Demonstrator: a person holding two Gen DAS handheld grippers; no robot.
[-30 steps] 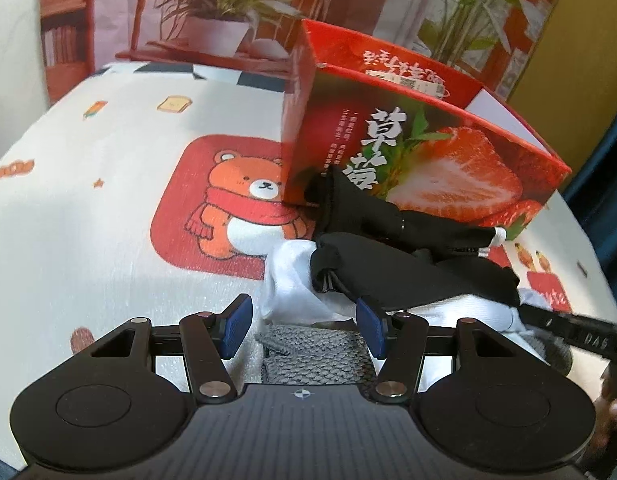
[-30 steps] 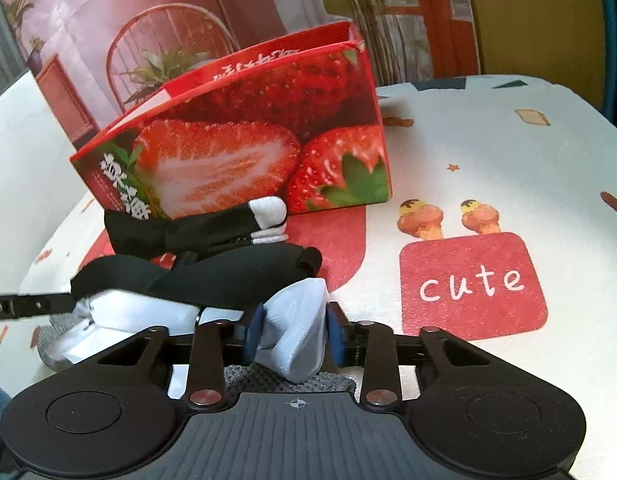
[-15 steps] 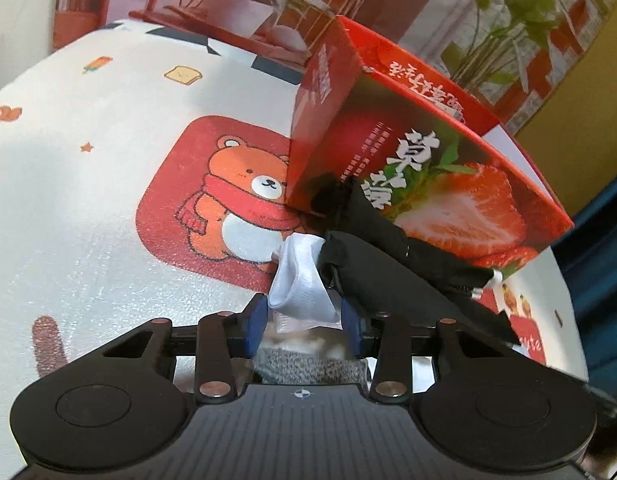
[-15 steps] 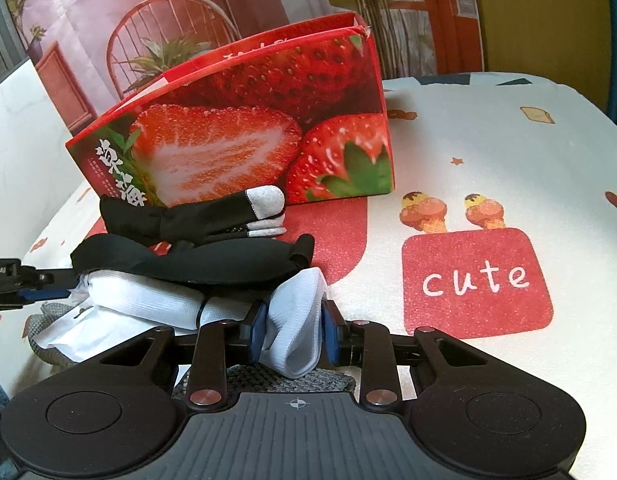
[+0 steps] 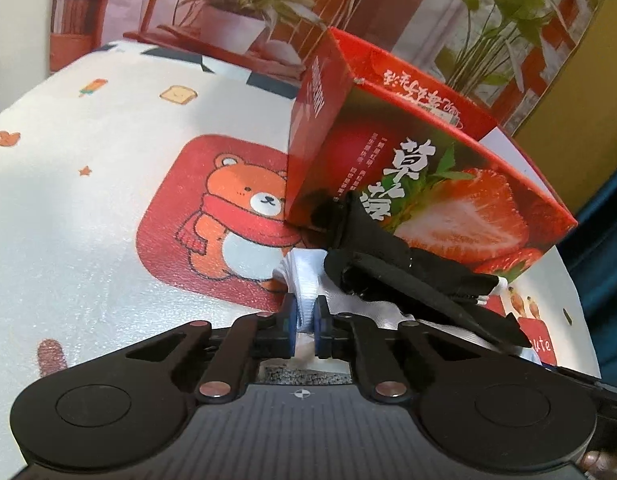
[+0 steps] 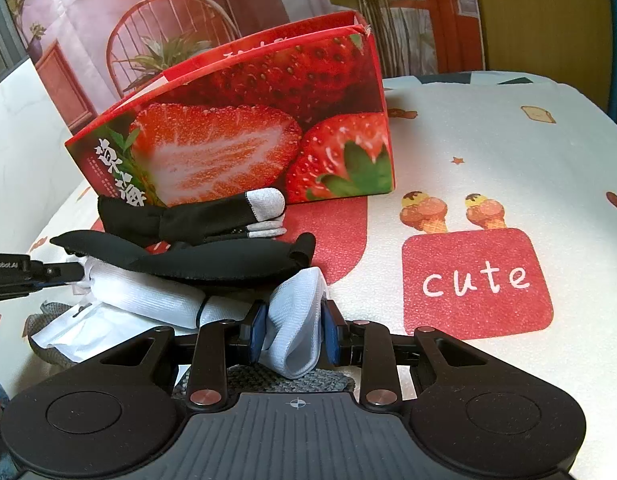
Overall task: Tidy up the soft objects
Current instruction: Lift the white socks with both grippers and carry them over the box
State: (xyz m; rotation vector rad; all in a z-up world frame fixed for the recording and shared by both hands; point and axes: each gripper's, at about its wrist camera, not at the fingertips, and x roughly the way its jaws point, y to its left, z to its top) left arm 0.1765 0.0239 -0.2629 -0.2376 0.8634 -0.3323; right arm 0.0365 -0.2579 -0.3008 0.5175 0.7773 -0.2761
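Note:
A white fabric piece (image 5: 304, 276) (image 6: 148, 300) lies stretched across the table in front of the strawberry box (image 5: 448, 200) (image 6: 236, 148). My left gripper (image 5: 306, 318) is shut on one bunched end of it. My right gripper (image 6: 294, 328) is shut on the other end, which folds down between the blue pads. A black fabric piece (image 5: 408, 284) (image 6: 228, 260) lies on top of the white one. A black glove with grey fingertips (image 5: 372, 236) (image 6: 196, 218) rests against the box. A grey knitted item (image 5: 304, 374) (image 6: 284, 378) lies under the white fabric.
The tablecloth is white, with a red bear patch (image 5: 236, 220) to the left and a red "cute" patch (image 6: 476, 280) to the right. The left gripper's arm (image 6: 28, 274) shows at the right wrist view's left edge. Potted plants and a chair stand behind the table.
My left gripper moved forward over the white fabric's end and closed on it, bunching it between the pads. The right gripper kept still, holding its end.

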